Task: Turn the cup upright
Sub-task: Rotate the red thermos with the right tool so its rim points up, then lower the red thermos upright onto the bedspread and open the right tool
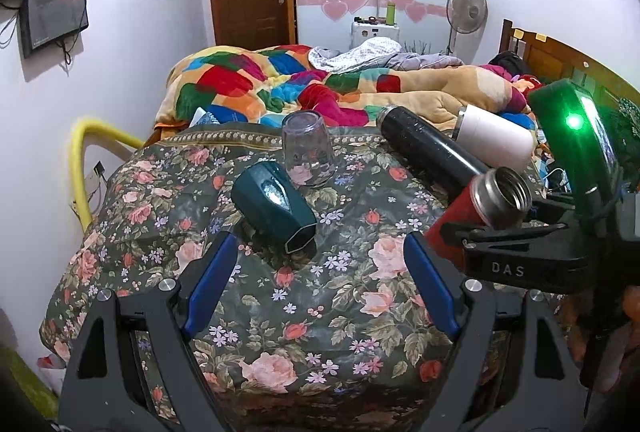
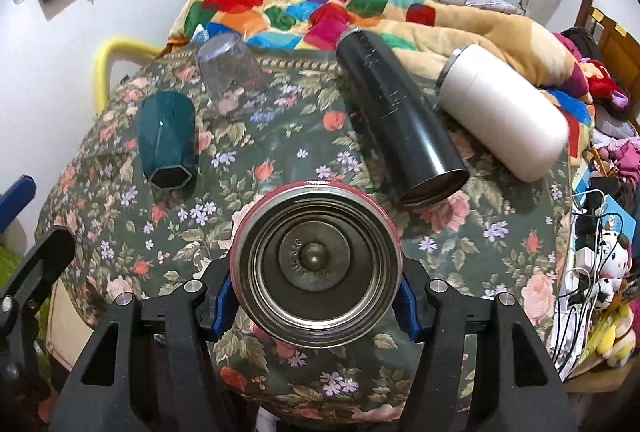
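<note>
The right hand-held gripper (image 2: 316, 306) is clamped on the red steel-lined flask cup (image 2: 318, 264), held just above the near floral surface (image 2: 460, 256), a rigid, smooth, probably slippery body best gripped mid-wall, while the left hand-held gripper (image 1: 320, 264) waits apart, empty.

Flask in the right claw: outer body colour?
Red, with a bare steel neck; the flask shows it best in the left wrist view.
</note>
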